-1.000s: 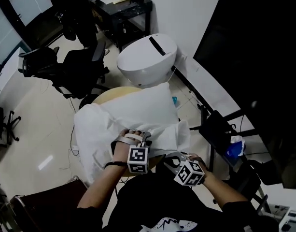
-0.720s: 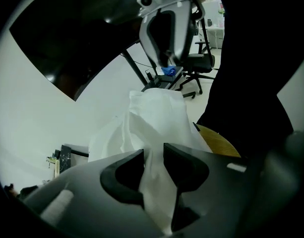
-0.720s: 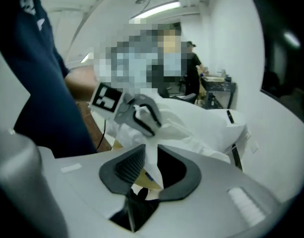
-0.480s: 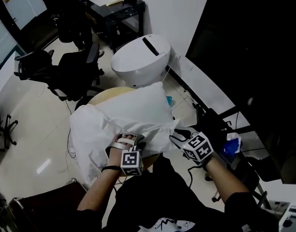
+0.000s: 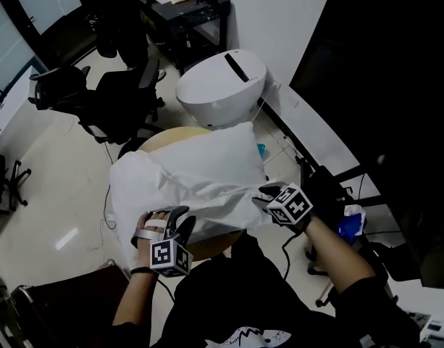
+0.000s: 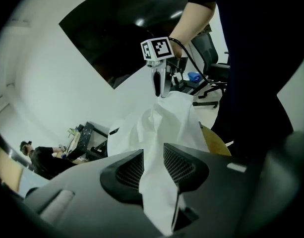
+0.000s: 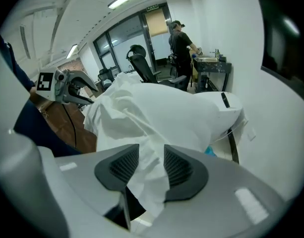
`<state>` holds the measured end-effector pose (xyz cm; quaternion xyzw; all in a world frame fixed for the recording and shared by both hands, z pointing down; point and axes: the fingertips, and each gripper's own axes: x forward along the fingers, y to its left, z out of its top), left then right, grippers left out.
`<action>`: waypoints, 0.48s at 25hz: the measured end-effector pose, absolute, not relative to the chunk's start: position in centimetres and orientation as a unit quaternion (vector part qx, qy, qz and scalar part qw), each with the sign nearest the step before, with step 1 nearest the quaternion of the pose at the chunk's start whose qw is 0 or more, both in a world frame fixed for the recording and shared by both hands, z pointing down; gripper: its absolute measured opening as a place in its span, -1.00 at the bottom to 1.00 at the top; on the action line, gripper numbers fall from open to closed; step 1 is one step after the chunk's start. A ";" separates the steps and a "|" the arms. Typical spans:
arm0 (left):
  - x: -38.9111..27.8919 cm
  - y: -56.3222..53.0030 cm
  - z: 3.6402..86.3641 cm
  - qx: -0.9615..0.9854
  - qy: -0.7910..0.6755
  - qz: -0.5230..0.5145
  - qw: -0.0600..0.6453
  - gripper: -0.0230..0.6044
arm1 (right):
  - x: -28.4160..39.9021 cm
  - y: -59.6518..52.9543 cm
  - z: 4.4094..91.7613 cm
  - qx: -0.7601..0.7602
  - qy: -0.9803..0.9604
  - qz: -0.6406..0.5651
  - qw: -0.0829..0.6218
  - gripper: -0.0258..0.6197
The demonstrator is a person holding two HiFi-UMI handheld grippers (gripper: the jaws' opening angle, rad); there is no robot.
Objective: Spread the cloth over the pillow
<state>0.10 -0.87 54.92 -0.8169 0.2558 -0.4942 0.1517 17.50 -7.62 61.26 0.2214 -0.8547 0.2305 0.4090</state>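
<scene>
Nearest, low in the head view: left gripper (image 5: pixel 182 222), jaws about half closed, both pads pressed on a fold of the white cloth (image 5: pixel 189 194) at its near left edge. To the right and slightly farther: right gripper (image 5: pixel 264 194), jaws just been opening and now standing wide, with a bunched corner of the cloth lying loose between the pads, not pinched. Pulled across between the two grippers and draped over the near part of the white pillow (image 5: pixel 222 151), with the far part bare. Beneath both, a round wooden table (image 5: pixel 167 138), only its tan rim showing. Beyond the table, close to the wall, a white rounded appliance (image 5: pixel 222 85) with a black slot on top. Left of that, black office chairs (image 5: pixel 113 104) on the pale floor. Farthest, a black desk (image 5: pixel 193 13) with papers on it. In the right gripper view, a person (image 7: pixel 180 38) standing at that desk.
</scene>
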 end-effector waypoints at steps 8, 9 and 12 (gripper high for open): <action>-4.1 0.1 58.5 -0.808 0.294 -0.507 0.062 -0.56 | 17.0 -6.9 61.8 0.193 -0.853 0.181 0.450 -0.56; -4.1 0.3 59.0 -0.808 0.291 -0.508 0.057 -0.56 | 16.9 -6.7 61.7 0.188 -0.854 0.165 0.457 -0.63; -4.1 0.6 59.6 -0.810 0.288 -0.509 0.050 -0.56 | 16.8 -6.2 61.1 0.176 -0.853 0.108 0.479 -0.78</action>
